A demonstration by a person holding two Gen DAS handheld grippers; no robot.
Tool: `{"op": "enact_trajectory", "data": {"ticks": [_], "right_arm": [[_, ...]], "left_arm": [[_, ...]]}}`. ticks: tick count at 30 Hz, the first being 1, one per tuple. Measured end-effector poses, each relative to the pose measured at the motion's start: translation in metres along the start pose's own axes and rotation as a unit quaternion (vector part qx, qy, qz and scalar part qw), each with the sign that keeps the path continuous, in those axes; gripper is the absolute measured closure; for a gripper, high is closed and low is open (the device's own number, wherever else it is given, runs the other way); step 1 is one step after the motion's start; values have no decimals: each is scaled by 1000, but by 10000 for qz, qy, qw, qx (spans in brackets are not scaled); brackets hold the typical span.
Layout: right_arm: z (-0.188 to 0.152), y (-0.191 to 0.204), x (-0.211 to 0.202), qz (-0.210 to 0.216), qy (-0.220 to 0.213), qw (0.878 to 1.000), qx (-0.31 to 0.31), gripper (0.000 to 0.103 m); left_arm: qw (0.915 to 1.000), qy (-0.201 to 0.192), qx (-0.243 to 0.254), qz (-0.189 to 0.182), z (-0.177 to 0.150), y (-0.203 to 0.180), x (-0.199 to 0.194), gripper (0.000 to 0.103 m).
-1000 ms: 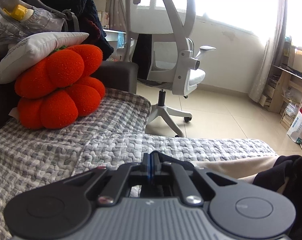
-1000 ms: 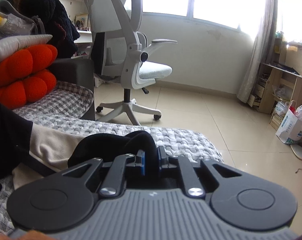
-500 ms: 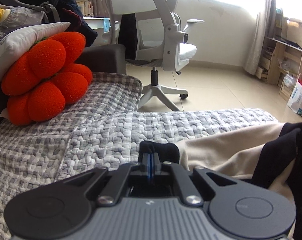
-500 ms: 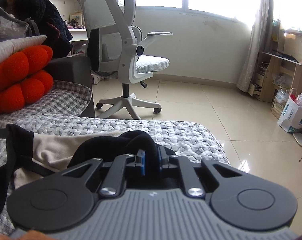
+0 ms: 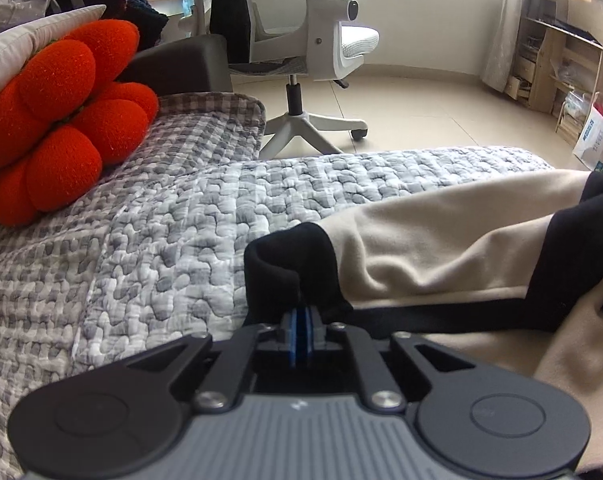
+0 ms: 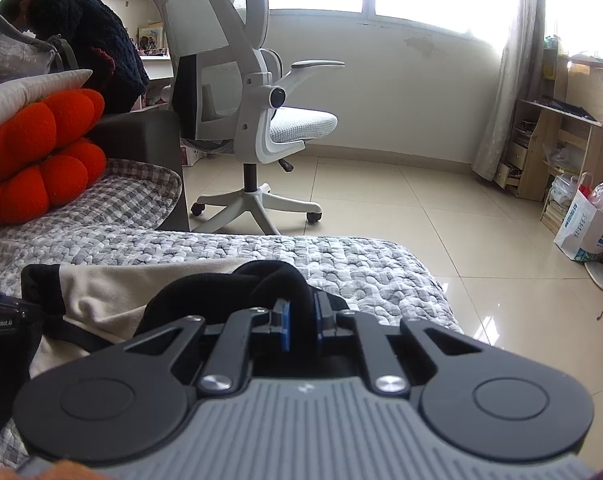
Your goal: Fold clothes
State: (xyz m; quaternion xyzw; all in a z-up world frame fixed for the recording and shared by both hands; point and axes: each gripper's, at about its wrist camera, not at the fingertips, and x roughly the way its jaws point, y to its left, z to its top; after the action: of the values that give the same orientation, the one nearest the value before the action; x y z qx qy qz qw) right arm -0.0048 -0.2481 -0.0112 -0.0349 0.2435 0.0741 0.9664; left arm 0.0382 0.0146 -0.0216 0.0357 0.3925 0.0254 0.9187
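A beige garment with black cuffs and trim (image 5: 441, 240) lies on a grey quilted bed cover (image 5: 173, 232). My left gripper (image 5: 300, 330) is shut on a black cuff (image 5: 289, 264) at the garment's left end, low over the cover. My right gripper (image 6: 300, 320) is shut on a thick black fold of the same garment (image 6: 277, 280) near the bed's right edge. The beige cloth (image 6: 113, 292) stretches left from it toward the left gripper's body (image 6: 1, 320).
An orange pumpkin cushion (image 5: 61, 120) and a white pillow (image 5: 29, 48) sit at the left of the bed. A white office chair (image 6: 241, 100) stands on the tiled floor beyond. Wooden shelves (image 6: 561, 140) and a paper bag (image 6: 581, 224) are at the right.
Both grippers have moved down toward the bed with the garment held. The beige cloth now lies more spread on the cover between them.
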Motion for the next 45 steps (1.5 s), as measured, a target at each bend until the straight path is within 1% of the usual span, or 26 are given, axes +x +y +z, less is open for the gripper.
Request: {"op": "enact_trajectory", "data": {"ticks": [2, 4, 5, 12, 17, 18, 22, 23, 24, 25, 26, 27, 36, 45], "right_arm": [[0, -2, 0, 9, 20, 10000, 4, 92], [-1, -2, 2, 1, 38, 10000, -7, 92], [-1, -2, 2, -4, 47, 10000, -14, 92], [-1, 0, 3, -35, 54, 10000, -76, 92], [-2, -1, 3, -37, 83, 9999, -137, 91], [-2, -1, 2, -31, 84, 9999, -140, 91], [-2, -4, 2, -13, 107, 9999, -134, 91], [-2, -4, 3, -12, 117, 9998, -129, 91], [-2, -4, 3, -10, 117, 9998, -129, 91], [-2, -4, 2, -7, 114, 9998, -131, 91], [-2, -4, 2, -4, 112, 9998, -133, 91], [-2, -4, 2, -1, 110, 9998, -134, 91], [-1, -3, 1, 25, 90, 9998, -150, 91], [2, -3, -2, 85, -19, 9999, -137, 91]], "left_arm": [[10000, 27, 60, -31, 0, -2, 1, 90], [9999, 30, 141, -41, 0, -5, 1, 69], [9998, 31, 182, -46, 0, -6, 2, 66], [9993, 17, 368, 32, 1, -10, 7, 65], [9985, -14, 527, 170, 3, -10, 15, 64], [9985, -19, 522, 184, 3, -10, 16, 65], [9981, -117, 542, 254, 5, -12, 15, 77], [9979, -156, 560, 285, 5, -13, 14, 78], [9977, -197, 565, 315, 6, -14, 13, 82], [9974, -238, 572, 364, 6, -13, 11, 92], [9974, -268, 532, 403, 7, -12, 10, 98], [9974, -297, 485, 439, 9, -9, 8, 101], [9959, -569, 104, 698, 20, 9, -7, 101], [9911, -1021, -209, 832, 26, 23, -32, 102]]}}
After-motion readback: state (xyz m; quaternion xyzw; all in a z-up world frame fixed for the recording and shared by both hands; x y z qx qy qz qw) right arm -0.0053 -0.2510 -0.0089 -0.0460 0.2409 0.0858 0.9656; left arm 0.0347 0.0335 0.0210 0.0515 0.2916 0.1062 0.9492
